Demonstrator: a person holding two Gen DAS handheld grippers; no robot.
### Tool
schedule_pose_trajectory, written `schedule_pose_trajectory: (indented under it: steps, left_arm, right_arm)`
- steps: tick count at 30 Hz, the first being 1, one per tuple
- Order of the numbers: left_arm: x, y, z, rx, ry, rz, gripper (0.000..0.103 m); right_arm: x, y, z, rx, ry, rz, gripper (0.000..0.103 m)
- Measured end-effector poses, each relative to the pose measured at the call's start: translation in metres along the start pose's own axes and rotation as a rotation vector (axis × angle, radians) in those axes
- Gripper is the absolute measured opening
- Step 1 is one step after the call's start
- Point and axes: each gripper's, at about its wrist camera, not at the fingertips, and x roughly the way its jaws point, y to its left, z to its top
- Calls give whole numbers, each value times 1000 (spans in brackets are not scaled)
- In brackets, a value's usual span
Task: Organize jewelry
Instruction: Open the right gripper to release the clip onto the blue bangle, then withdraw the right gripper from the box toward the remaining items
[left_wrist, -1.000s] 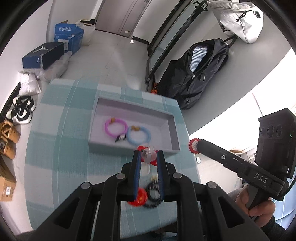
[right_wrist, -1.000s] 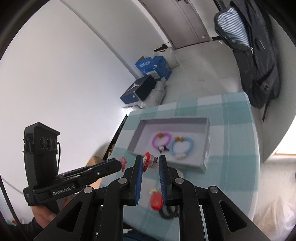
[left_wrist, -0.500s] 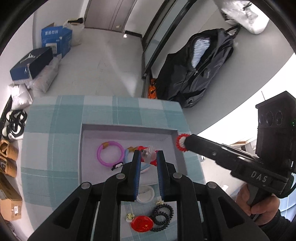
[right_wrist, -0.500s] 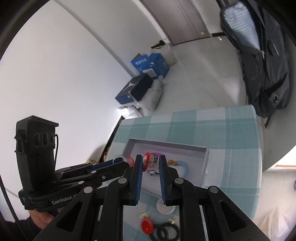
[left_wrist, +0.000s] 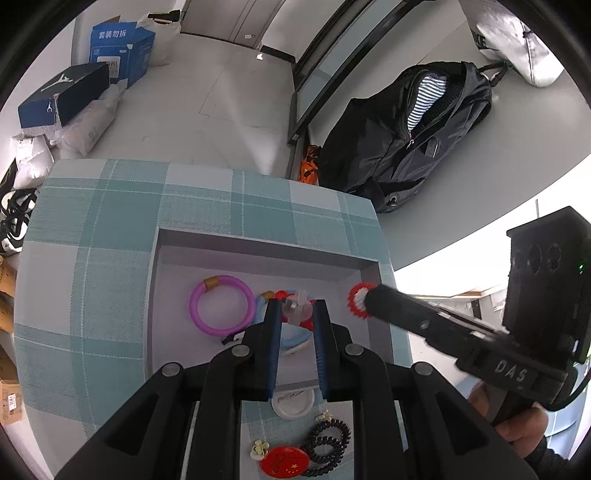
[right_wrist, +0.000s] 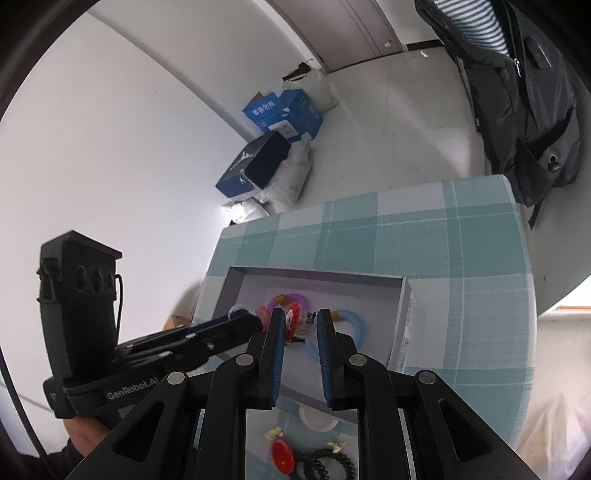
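Both grippers are poised over the grey tray (left_wrist: 255, 246) on the teal checked tablecloth (left_wrist: 92, 236), and each has something pinched at its tips. The left gripper (left_wrist: 295, 308) is closed tight on a small clear-and-red hair clip (left_wrist: 293, 306) — the blue pads are pressed against its sides, and it is held just above the tray floor. In the right wrist view, the right gripper (right_wrist: 300, 322) is seen nearly closed on a red-and-white trinket (right_wrist: 293, 320) of its own; from the left camera a red ruffled ring (left_wrist: 359, 300) is shown at that gripper's tip, held against the tray's right wall. What exactly the trinket is cannot be told.

Inside the tray, a pink bracelet (left_wrist: 221, 306) with a gold clasp is laid flat toward the left, and a light blue bracelet (right_wrist: 349, 325) is seen just beside it, partly hidden behind the fingers. Outside the tray, on the near edge of the cloth, a white round lid (left_wrist: 293, 404) is found just beside the tray wall, with a red oval badge (left_wrist: 284, 459), black coiled hair ties (left_wrist: 328, 441) and two small flower pieces nearer still. A gloved hand (left_wrist: 517, 435) is seen gripping the right handle.
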Motion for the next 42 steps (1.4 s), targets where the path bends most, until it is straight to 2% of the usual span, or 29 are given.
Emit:
schedule_pose_trajectory:
  steps: [5, 7, 8, 9, 10, 11, 12, 13, 15, 17, 23, 28, 32, 36, 42]
  left_arm:
    - [3, -2, 4, -7, 20, -28, 12]
    - [2, -1, 6, -8, 24, 12, 18]
    - [2, 0, 6, -10, 22, 24, 29]
    - [0, 2, 6, -17, 17, 13, 44]
    - [-3, 5, 7, -35, 7, -1, 53]
    - [-6, 7, 6, -51, -6, -8, 67]
    - [-8, 9, 6, -58, -17, -8, 69]
    - [-11, 11, 6, -63, -26, -1, 69]
    - [-13, 12, 5, -65, -31, 6, 69]
    - [-17, 12, 4, -68, -49, 14, 69]
    - [-27, 12, -2, -52, -91, 75, 69]
    - [-32, 8, -11, -27, -103, 141, 69]
    - [-36, 2, -19, 7, -114, 166, 69]
    - [-39, -2, -28, 24, -120, 193, 69]
    - [-43, -10, -43, 48, -120, 215, 69]
  right_arm:
    - [3, 0, 2, 9, 0, -31, 19]
    - [0, -3, 3, 21, -16, -44, 39]
    - [-3, -4, 3, 30, -31, -46, 44]
    - [-6, -6, 3, 38, -47, -46, 48]
    - [-9, -7, 4, 41, -57, -41, 48]
    - [-10, -7, 4, 41, -62, -39, 48]
    - [-13, -7, 4, 40, -72, -48, 51]
    - [-15, -8, 3, 43, -80, -55, 60]
    - [-18, -9, 3, 48, -94, -55, 68]
    - [-20, -8, 2, 48, -104, -54, 69]
    - [-30, -3, 0, 14, -136, -60, 78]
    - [-35, 1, -6, -5, -158, -72, 85]
    - [-38, 2, -10, -6, -163, -74, 87]
    - [-45, 3, -17, -18, -171, -71, 95]
    - [-51, 11, -30, -63, -174, -71, 95]
